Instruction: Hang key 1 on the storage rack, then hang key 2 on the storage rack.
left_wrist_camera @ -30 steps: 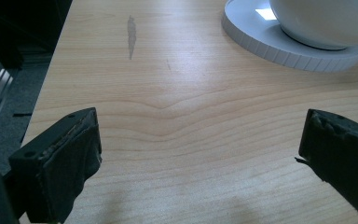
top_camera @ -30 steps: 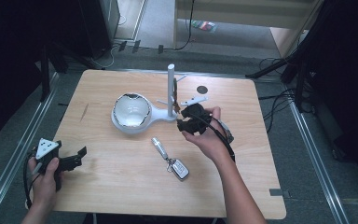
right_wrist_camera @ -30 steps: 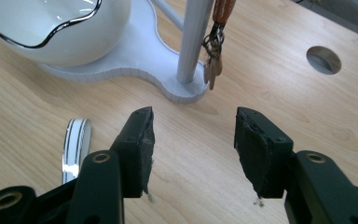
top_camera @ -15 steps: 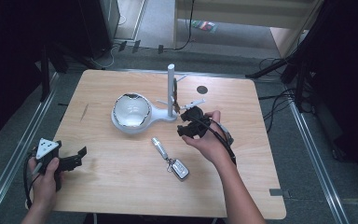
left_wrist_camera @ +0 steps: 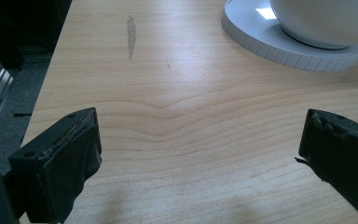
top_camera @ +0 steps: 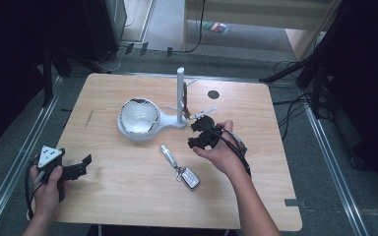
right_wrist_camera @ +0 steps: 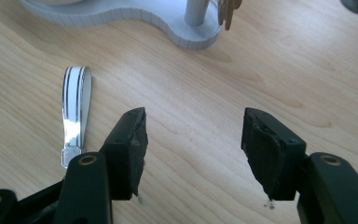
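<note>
right tongs agape; key strap beside, fob seemingly attached.

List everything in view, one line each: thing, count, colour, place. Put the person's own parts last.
table: one, light wood, centre of the high view.
stand with bowl: one, white; round base with a bowl on it, upright post with pegs at its right end; middle of the table.
hanging tag: one, brownish, on the post; too small to tell what it is.
key fob with metal strap: one, silver and black, flat on the table near the front of the stand.
dark round mark: one, black, far right part of the table.
left gripper: one, black with a grey plate, near the table's front left edge, open and empty.
right gripper: one, black, just right of the key fob, open and empty.
</note>
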`<state>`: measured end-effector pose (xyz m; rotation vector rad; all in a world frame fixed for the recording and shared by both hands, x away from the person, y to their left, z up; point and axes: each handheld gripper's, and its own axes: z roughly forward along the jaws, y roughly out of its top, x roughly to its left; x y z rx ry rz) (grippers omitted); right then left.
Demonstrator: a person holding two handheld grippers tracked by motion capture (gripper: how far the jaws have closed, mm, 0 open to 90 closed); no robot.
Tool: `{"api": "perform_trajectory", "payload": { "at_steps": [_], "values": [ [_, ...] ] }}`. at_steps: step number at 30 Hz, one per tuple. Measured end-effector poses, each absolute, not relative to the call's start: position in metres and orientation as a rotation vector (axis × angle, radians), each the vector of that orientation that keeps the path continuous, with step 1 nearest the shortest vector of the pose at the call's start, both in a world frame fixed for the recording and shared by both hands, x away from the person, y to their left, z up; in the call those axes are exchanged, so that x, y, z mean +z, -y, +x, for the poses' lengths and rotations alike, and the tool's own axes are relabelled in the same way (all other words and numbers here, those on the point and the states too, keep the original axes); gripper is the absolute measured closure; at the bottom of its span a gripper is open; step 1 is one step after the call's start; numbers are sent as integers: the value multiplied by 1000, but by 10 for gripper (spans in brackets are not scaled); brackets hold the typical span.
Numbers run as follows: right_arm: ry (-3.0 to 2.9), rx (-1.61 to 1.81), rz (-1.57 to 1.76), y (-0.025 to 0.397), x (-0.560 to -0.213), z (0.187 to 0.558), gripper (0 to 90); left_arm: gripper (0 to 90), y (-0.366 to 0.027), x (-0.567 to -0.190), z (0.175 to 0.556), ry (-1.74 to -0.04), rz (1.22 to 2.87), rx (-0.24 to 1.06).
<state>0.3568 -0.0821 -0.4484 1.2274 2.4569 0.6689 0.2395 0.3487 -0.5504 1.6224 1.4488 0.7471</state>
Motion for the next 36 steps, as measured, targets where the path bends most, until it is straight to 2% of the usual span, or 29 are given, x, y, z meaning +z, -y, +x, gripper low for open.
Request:
{"api": "perform_trajectory", "payload": {
  "at_steps": [21,36],
  "values": [
    [-2579,548,1193,62,-458,350,392,0,-348,-551,240,-1448,1625,751],
    [-2629,521,1214,52,-460,349,408,0,-348,-550,239,-1444,1627,755]
  ]
}}
